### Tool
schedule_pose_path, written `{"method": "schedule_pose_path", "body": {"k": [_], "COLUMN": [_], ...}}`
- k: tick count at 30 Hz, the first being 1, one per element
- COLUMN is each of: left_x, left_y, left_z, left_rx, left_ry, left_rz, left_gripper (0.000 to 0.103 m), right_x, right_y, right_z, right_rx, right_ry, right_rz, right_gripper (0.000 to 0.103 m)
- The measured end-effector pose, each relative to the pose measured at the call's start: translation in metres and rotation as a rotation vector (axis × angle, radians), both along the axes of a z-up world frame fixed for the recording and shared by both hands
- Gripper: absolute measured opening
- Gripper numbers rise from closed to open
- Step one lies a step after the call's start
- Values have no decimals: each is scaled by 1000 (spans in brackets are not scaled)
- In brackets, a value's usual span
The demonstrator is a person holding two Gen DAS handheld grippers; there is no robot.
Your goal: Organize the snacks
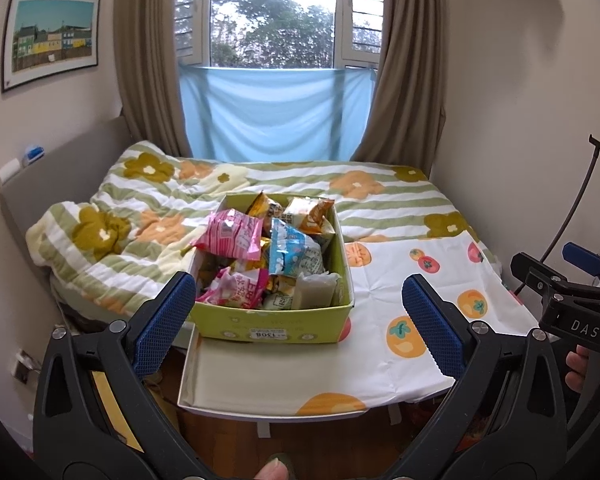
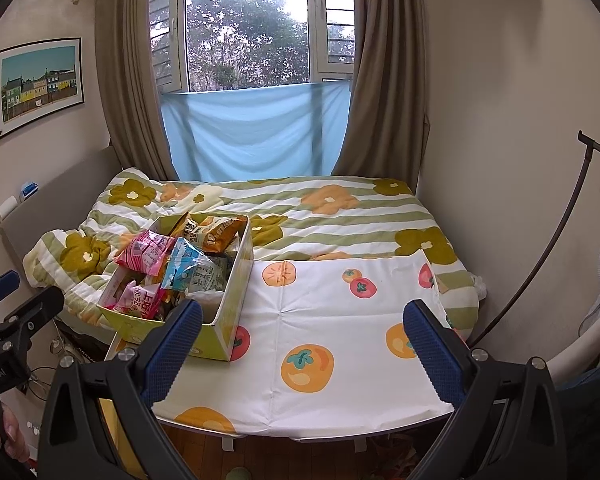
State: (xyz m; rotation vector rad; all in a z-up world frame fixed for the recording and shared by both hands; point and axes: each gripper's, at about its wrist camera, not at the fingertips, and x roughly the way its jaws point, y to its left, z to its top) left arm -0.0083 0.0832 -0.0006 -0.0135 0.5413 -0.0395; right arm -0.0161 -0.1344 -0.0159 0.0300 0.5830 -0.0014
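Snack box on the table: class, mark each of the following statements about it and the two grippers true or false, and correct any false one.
1. The green snack box is packed with snack packets. True.
2. The left gripper is clamped on a pink packet. False: its jaws stand wide open and hold nothing; the pink packet lies in the box.
3. The box stands on a fruit-print cloth covering the table. True.
4. The right gripper is shut. False: its jaws are wide apart and empty.
5. The box sits at the right end of the cloth. False: it sits at the left end, and the cloth to its right lies bare.
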Motion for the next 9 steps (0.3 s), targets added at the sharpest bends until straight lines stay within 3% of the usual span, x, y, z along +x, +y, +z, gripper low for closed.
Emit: {"method": "schedule_pose_path", "body": {"k": [9], "left_x": [8], "left_y": [2], "left_z": [-3], "left_rx": [6], "left_ry": [-5], "left_rz": [7], "left_gripper": [102], "right_x": [2], "right_y": [2], "right_z": [-1], "right_rx": [-1], "right_ry": [3], "right_rz": [-2], "right_gripper": [100]}}
